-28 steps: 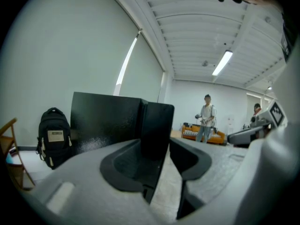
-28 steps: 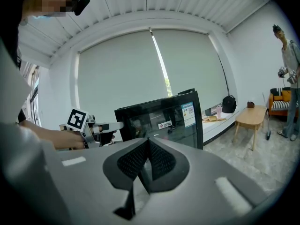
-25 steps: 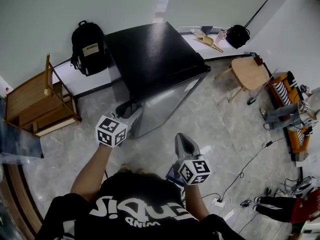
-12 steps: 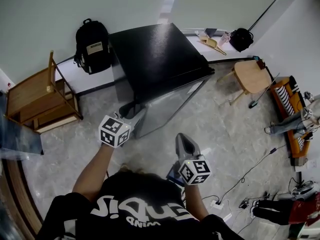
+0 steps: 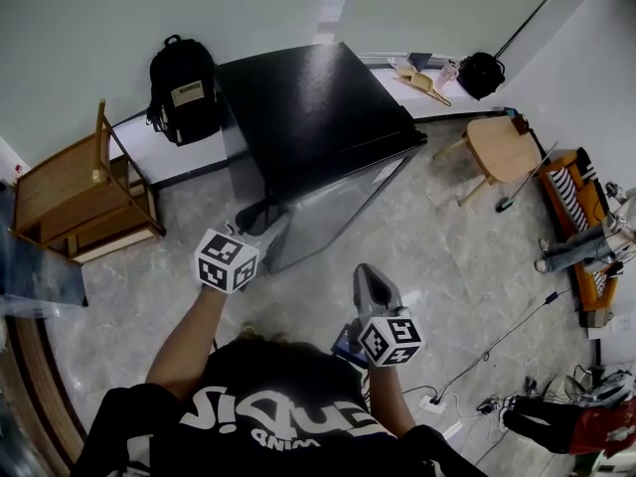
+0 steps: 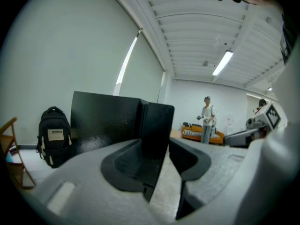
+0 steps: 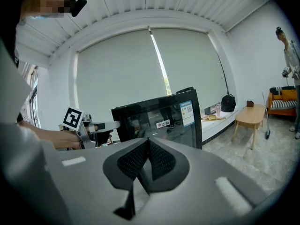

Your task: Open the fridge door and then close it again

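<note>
Standing at the far middle of the room, backed against a low white ledge (image 5: 164,157), is your one fridge (image 5: 308,107): a squat black box with a flat, faintly speckled top and squared corners. Its single door (image 7: 159,121) faces near and right. It is a glossy dark pane that mirrors the room and carries two stickers, a blue-and-white label (image 7: 186,112) at the upper right and a small white label (image 7: 163,123) near the middle. Whether the door sits fully flush you cannot tell from these views.

You hold two grippers, each grey-bodied with dark textured pads and a black-and-white marker cube. Your left gripper (image 5: 264,223) is at the door's near left corner, its jaws standing wide with the door's edge between them. Pale floor (image 5: 427,237) shows between that edge and the right-hand pad, so nothing is clamped. Your right gripper (image 5: 366,274) hangs nearer you, well apart from the fridge, its pads pressed together on nothing.

Around the fridge you have:
- one black backpack (image 5: 184,87) leaning on the wall to the left
- one smaller black bag (image 5: 481,73) on the ledge at far right
- one slatted wooden chair (image 5: 75,202) at left
- one low rounded wooden table (image 5: 502,147) at right
- one orange sofa (image 5: 581,217) beyond the table

All of it stands on smooth, marbled tile.
</note>
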Action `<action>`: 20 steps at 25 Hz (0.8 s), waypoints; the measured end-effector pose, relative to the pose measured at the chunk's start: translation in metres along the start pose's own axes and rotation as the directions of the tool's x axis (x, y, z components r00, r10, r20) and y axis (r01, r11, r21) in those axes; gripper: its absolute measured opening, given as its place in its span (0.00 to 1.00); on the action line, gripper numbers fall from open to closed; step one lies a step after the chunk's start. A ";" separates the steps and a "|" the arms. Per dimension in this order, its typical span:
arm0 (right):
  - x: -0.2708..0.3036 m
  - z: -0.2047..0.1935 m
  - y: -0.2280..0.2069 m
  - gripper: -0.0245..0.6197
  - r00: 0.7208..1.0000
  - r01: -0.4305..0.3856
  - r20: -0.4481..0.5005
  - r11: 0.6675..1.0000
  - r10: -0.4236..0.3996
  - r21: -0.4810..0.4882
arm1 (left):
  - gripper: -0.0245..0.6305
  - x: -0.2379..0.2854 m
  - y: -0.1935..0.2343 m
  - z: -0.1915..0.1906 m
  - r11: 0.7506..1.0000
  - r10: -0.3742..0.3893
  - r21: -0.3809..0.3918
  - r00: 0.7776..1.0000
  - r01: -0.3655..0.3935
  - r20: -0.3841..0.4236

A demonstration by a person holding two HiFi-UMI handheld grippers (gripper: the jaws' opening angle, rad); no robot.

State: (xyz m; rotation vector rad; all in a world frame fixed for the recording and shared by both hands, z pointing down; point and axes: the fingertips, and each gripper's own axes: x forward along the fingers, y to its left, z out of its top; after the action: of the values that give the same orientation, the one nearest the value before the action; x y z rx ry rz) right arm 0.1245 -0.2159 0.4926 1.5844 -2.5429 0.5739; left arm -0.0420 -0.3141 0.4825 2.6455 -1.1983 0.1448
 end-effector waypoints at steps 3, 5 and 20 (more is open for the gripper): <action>0.001 0.000 -0.001 0.03 1.000 0.003 0.000 1.000 -0.003 0.003 | 0.31 0.000 0.001 0.000 1.000 0.003 -0.005 1.000 -0.003 -0.003; 0.002 0.001 -0.002 0.03 1.000 0.001 0.001 1.000 -0.001 0.003 | 0.31 0.000 0.001 0.000 1.000 0.004 -0.007 1.000 -0.004 -0.005; -0.020 -0.002 -0.004 0.03 1.000 0.017 0.025 1.000 -0.017 0.014 | 0.30 -0.017 -0.074 -0.016 0.994 -0.110 0.013 0.993 0.110 -0.032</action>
State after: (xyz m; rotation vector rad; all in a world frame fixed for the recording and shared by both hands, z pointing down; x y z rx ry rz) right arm 0.1370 -0.1998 0.4900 1.6267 -2.5462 0.5752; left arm 0.0025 -0.2500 0.4826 2.7036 -1.0431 0.1755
